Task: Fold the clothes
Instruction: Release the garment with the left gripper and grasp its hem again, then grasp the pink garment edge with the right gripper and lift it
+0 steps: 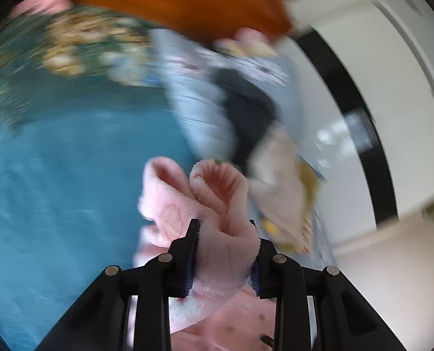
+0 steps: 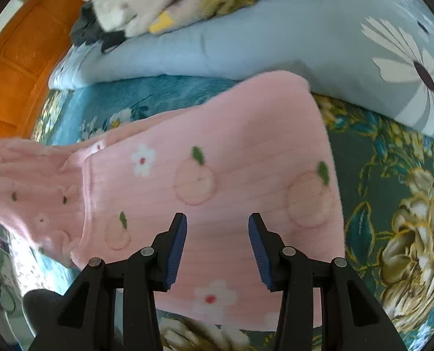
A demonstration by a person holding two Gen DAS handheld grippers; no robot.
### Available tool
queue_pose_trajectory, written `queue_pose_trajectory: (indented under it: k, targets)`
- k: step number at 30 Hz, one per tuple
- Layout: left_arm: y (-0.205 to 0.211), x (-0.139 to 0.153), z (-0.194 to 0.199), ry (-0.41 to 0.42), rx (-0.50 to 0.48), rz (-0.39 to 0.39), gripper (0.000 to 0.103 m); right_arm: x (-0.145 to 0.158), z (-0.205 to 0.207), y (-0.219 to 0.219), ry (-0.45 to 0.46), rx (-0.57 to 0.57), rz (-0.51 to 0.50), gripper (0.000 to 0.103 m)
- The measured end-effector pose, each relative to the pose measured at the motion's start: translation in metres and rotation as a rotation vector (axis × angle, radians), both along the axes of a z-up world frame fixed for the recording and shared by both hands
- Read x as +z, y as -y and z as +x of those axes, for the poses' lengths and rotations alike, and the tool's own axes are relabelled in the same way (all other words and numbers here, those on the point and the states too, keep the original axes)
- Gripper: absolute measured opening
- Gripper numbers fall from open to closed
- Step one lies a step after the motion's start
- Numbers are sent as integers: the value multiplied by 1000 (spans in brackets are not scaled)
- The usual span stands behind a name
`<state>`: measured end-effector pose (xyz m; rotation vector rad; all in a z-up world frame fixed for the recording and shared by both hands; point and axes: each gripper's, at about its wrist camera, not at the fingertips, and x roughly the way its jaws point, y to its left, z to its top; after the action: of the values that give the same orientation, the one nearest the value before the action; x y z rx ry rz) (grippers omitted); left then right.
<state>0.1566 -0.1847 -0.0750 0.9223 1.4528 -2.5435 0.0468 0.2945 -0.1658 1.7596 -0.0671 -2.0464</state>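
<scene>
Your left gripper (image 1: 224,225) had its jaws clamped on a bunched, fluffy fold of the pink fleece garment (image 1: 205,201), which filled the lower centre of that blurred view above the teal bedspread (image 1: 56,175). In the right wrist view the same garment (image 2: 217,175), ribbed and stitched with peaches and white flowers, lay spread across the frame's middle. Your right gripper (image 2: 217,231) pointed steeply down over it, jaws half open, holding nothing. A pale blue quilt (image 2: 246,44) lay along the top.
</scene>
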Motion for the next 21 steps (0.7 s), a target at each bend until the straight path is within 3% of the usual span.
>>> queue_pose_trajectory:
  k: [3,6,10,17,21]
  targets:
    - [-56,21,-28,-48,-119,-4,32,-1,-3,-13,9,-34,-24,45]
    - [-113,18,-54,-36,-229,-7,32,0,-5,-27,6,-56,-36,45]
    - [-182,-14,-77,50,-361,39,31,1,-9,-47,-4,-89,-42,45]
    - [-272,-67,-90,236,-570,-90,33,-8,-16,-79,13,-162,-27,45]
    - [-285,-83,-81,289,-625,-62,49,-8,-17,-81,11,-163,-30,45]
